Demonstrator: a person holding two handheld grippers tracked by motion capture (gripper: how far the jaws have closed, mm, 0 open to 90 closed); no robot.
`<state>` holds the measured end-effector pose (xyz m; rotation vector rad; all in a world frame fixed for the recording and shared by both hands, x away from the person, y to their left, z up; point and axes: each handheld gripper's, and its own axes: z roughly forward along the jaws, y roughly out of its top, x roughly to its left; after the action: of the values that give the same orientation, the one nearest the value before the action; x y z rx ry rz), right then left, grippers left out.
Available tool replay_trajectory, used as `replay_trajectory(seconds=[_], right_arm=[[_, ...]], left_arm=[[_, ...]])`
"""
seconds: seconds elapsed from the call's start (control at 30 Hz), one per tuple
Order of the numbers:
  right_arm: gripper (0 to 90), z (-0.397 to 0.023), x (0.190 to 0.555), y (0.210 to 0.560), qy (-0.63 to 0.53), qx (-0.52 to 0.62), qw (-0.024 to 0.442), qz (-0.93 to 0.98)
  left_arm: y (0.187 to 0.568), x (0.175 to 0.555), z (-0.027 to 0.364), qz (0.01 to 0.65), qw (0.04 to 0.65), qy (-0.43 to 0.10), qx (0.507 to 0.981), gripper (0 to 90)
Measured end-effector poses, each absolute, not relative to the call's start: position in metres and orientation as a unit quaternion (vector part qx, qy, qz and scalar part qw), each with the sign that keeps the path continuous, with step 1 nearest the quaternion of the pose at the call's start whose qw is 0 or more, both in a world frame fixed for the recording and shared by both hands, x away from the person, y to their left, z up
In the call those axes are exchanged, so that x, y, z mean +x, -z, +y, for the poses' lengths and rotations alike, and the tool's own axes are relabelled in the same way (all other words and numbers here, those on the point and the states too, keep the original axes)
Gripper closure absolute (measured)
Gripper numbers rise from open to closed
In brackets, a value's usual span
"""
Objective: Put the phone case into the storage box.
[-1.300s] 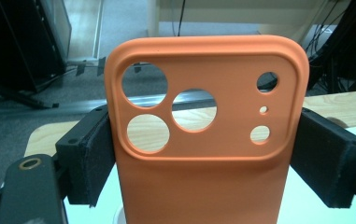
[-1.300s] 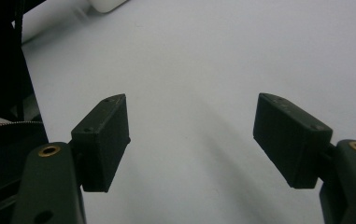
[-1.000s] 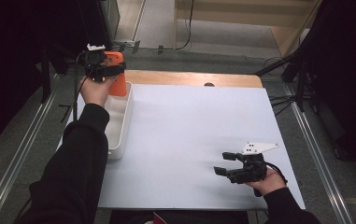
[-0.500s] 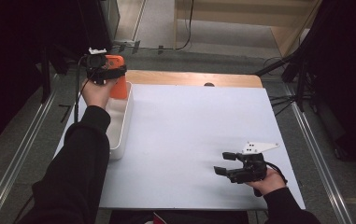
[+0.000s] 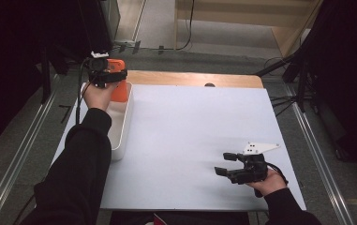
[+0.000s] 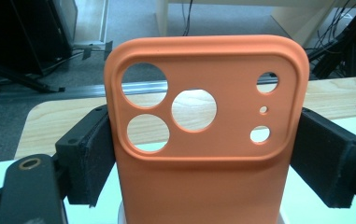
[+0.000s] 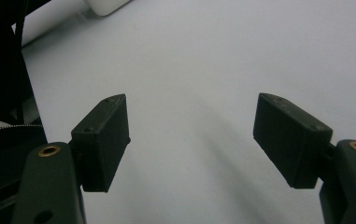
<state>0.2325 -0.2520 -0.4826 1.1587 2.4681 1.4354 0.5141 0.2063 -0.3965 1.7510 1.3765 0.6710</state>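
Observation:
An orange phone case (image 6: 203,154) with round camera cut-outs stands upright between my left gripper's black pads (image 6: 89,158), which press on its two side edges. In the high view my left gripper (image 5: 103,75) holds the phone case (image 5: 119,89) over the far end of a long white tray (image 5: 122,126) at the table's left. My right gripper (image 5: 222,164) is open and low over the white mat near the front right. Nothing lies between its jaws (image 7: 192,140).
A white mat (image 5: 190,122) covers most of the table, with a strip of bare wood (image 5: 190,77) along the far edge. Black stands and cables crowd the floor beyond the table on both sides. A small dark object (image 5: 209,85) sits at the mat's far edge.
My left hand has shifted slightly toward the tray with the orange case still gripped. The right gripper has stayed where it was.

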Motion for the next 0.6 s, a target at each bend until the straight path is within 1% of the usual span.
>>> replay_trajectory(seconds=[0.6], right_arm=[[26.0,-0.252,0.232,0.483,-0.465,0.378,0.029,0.800]], left_arm=[[0.409,0.515,0.201,0.549,0.383,-0.264,0.695,15.3]])
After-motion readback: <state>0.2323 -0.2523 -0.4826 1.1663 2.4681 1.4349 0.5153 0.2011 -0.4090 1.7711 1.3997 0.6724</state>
